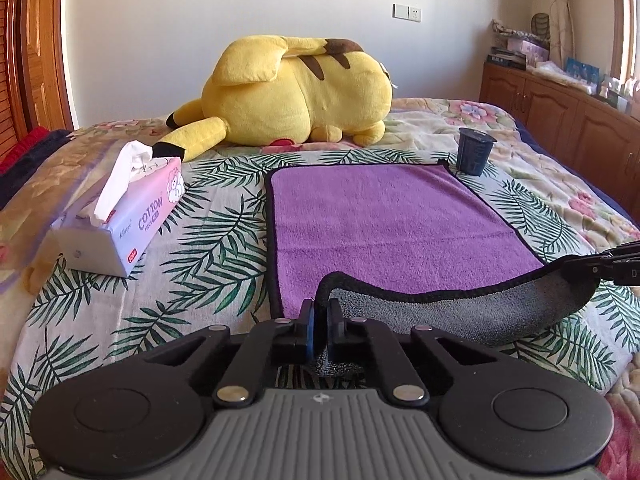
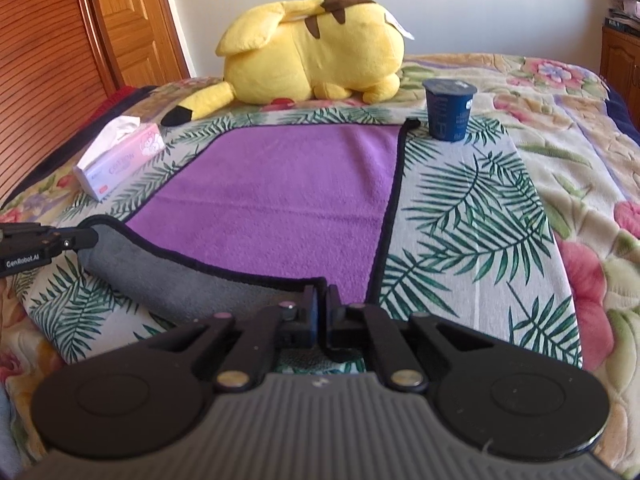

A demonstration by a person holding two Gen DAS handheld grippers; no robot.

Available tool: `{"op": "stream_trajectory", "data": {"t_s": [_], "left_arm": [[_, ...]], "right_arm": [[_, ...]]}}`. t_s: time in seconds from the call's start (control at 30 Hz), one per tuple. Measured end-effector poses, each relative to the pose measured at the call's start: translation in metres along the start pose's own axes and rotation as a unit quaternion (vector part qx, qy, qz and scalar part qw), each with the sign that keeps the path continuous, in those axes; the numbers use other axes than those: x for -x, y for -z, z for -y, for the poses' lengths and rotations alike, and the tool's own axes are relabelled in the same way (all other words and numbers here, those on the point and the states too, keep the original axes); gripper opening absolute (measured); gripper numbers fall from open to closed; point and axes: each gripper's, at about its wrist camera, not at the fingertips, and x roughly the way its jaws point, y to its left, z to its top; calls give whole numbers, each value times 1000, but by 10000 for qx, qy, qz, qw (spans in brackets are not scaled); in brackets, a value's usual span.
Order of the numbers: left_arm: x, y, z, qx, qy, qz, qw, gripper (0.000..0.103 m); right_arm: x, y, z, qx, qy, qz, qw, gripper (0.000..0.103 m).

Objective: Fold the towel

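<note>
A purple towel (image 1: 384, 216) with a black hem and grey underside lies flat on the bed; it also shows in the right wrist view (image 2: 280, 200). Its near edge is lifted and curled over, grey side (image 1: 460, 312) showing. My left gripper (image 1: 320, 312) is shut on the towel's near left corner. My right gripper (image 2: 322, 300) is shut on the near right corner. The right gripper shows at the right edge of the left wrist view (image 1: 600, 264); the left gripper shows at the left edge of the right wrist view (image 2: 48, 240).
A yellow plush toy (image 1: 296, 96) lies beyond the towel. A tissue pack (image 1: 124, 212) sits left of the towel. A dark blue cup (image 1: 474, 152) stands at the towel's far right corner. A wooden cabinet (image 1: 560, 108) runs along the right.
</note>
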Motion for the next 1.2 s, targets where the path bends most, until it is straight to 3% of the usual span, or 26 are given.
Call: {"op": "stream_trajectory", "data": {"t_s": [0.63,1.2], "left_arm": [[-11,-14,-6,10,-22,141,9999,0],[-22,-50,-7,0,-9,428,9991,0]], "right_arm": [[-4,-15,2,149,-31,384,9991,4],[-13,-46,4,393,76,802,9960,4]]}}
